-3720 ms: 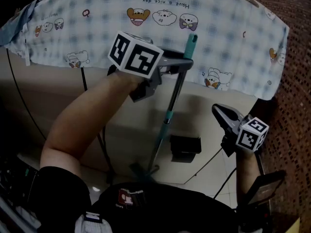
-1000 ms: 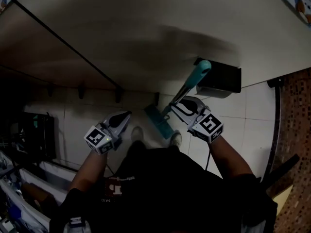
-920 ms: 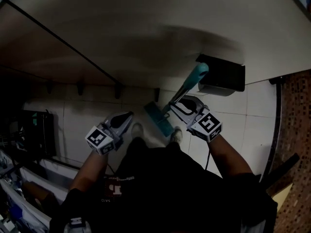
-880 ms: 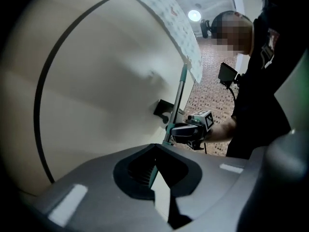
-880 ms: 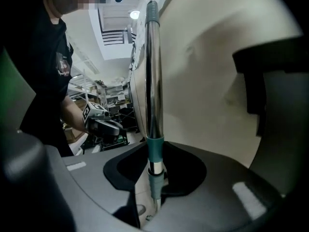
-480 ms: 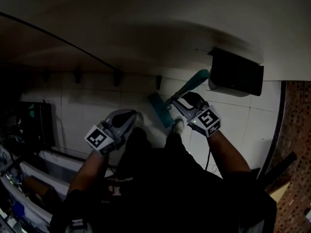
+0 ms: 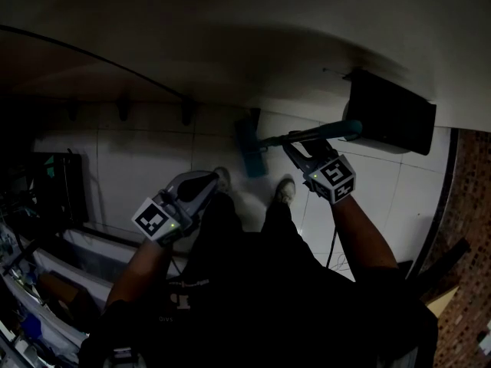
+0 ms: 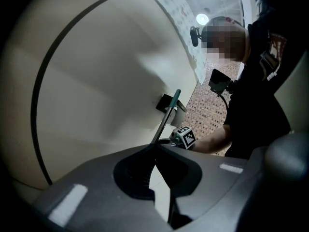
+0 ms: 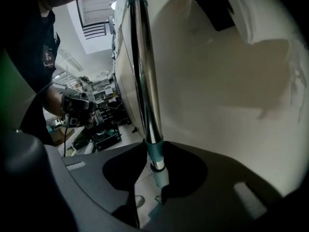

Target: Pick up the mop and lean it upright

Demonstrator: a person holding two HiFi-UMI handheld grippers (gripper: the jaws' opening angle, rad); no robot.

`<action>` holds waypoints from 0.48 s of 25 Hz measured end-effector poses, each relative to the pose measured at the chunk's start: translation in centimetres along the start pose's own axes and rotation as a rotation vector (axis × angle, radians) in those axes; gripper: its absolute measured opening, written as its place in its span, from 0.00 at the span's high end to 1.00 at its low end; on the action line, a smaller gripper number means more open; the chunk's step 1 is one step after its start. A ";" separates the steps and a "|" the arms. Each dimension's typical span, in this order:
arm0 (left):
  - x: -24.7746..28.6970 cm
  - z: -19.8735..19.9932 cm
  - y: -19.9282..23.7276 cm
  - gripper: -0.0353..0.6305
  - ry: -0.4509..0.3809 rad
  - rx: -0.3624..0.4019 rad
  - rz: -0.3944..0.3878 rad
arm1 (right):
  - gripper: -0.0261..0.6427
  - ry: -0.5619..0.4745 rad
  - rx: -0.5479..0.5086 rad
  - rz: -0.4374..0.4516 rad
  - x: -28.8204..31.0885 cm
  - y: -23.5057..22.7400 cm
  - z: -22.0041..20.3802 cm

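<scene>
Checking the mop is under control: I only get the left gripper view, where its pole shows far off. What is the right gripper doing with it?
Observer: The right gripper is closed on the chrome-poled mop, at its teal collar.
Operator: Where is the mop's head?
Observer: In the head view the flat teal mop head sits low at the white tiled floor, by the base of the cream wall.
Operator: Anything near it?
Observer: The person's pale shoes, just on the near side of it.

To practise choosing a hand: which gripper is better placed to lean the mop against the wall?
Right: the right gripper has its fingers around the mop handle; the left gripper is shut, empty, apart from it.
</scene>
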State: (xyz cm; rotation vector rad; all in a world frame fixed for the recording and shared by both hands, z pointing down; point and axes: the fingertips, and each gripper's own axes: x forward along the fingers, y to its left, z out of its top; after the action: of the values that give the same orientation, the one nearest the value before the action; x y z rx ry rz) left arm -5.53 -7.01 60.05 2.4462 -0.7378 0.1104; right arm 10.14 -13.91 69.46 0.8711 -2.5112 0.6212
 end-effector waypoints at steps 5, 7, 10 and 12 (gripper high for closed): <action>-0.1 -0.1 0.2 0.94 -0.003 -0.007 0.002 | 0.78 0.018 0.019 -0.017 0.8 -1.3 -0.8; 0.0 -0.2 0.1 0.94 0.001 -0.008 0.003 | 0.78 0.032 0.016 -0.017 1.2 -1.4 -1.2; 0.1 -0.3 -0.1 0.94 0.004 -0.005 -0.002 | 0.78 0.049 0.019 -0.021 1.8 -1.8 -1.7; 0.1 -0.4 -0.2 0.94 0.004 -0.006 -0.003 | 0.78 0.063 0.026 -0.025 2.2 -2.0 -2.0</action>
State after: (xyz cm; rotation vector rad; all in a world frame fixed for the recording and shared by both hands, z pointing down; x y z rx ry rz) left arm -5.36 -6.70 60.31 2.4411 -0.7311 0.1120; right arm 10.38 -15.29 72.77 0.8766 -2.4379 0.6643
